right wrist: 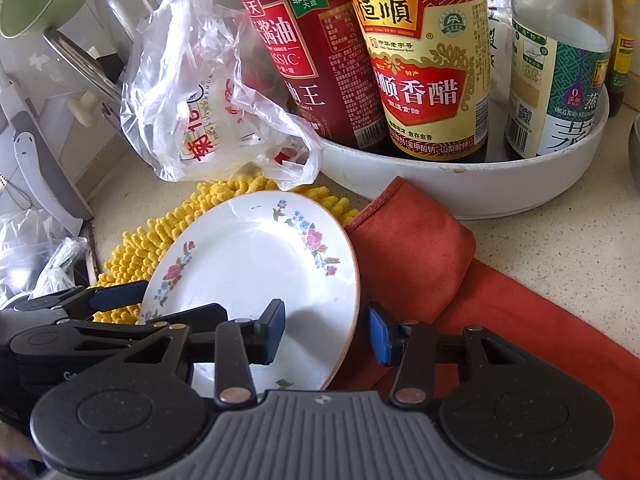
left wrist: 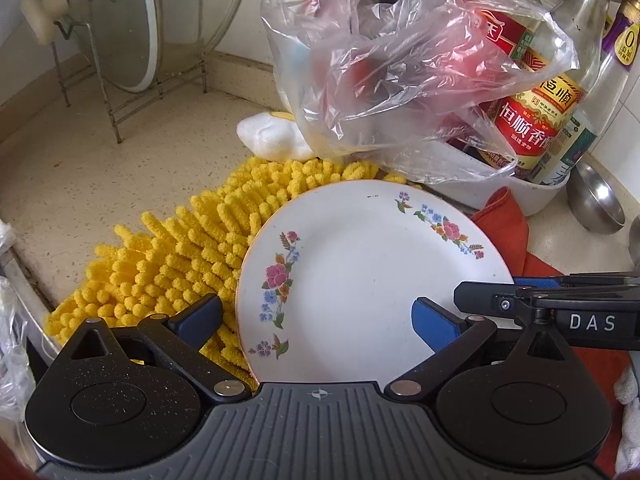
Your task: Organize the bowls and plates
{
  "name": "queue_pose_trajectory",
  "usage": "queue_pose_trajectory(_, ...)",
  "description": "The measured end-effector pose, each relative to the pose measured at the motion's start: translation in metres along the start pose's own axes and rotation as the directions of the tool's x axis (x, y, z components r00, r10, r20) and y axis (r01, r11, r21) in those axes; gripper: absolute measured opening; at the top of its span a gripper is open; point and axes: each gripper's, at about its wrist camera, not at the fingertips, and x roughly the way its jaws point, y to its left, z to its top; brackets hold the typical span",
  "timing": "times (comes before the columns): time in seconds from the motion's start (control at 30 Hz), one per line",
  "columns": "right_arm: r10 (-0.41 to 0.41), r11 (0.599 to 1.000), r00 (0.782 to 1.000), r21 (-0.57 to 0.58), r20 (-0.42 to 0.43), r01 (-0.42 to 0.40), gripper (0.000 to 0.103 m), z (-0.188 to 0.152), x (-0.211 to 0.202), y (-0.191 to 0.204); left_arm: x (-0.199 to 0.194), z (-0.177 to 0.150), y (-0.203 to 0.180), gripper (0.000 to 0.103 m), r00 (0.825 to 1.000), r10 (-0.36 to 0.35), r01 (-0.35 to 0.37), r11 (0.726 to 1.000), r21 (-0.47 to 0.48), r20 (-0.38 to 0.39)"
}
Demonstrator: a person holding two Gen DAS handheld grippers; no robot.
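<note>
- Speckled kitchen surface [left wrist: 100, 168]: the floral plate [left wrist: 360, 280] lies on the yellow mat [left wrist: 180, 248].
- Your left hand-held gripper [left wrist: 316, 320] and right hand-held gripper [right wrist: 326, 330] both gape around its rim; next, I judge, close and lift.

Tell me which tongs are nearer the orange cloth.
Right. The right tongs straddle the floral plate's edge, one finger over the orange cloth. The left tongs straddle the plate's opposite edge, over the yellow mat.

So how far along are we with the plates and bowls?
Early. Nothing looks stacked or put away yet. In hand: both open grippers straddle the floral plate, the left gripper at its left rim, the right gripper at its right rim, neither closed. The plate still lies on the yellow mat and orange cloth.
</note>
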Motion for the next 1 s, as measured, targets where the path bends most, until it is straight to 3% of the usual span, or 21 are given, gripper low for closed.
queue_pose_trajectory(0.2,0.004,1.000,1.000,-0.003,0.011,-0.004,0.035,-0.002,-0.003,-0.001,0.003,-0.003,-0.001,0.100,0.999,-0.046,0.046,0.999,0.004,-0.003)
queue_pose_trajectory(0.47,0.030,1.000,1.000,-0.006,0.009,-0.030,0.035,-0.007,-0.014,0.002,-0.012,-0.011,-0.001,0.102,0.999,-0.054,0.054,0.999,-0.009,-0.001)
queue_pose_trajectory(0.7,0.051,0.998,0.999,0.027,-0.001,-0.051,0.033,-0.009,-0.007,-0.005,-0.003,-0.013,0.000,0.102,0.999,-0.015,0.016,1.000,0.010,-0.036)
queue_pose_trajectory(1.0,0.046,0.999,0.999,0.005,0.016,-0.046,0.031,-0.013,-0.012,-0.002,-0.004,-0.015,-0.011,0.098,0.999,0.034,-0.034,0.999,0.005,-0.015)
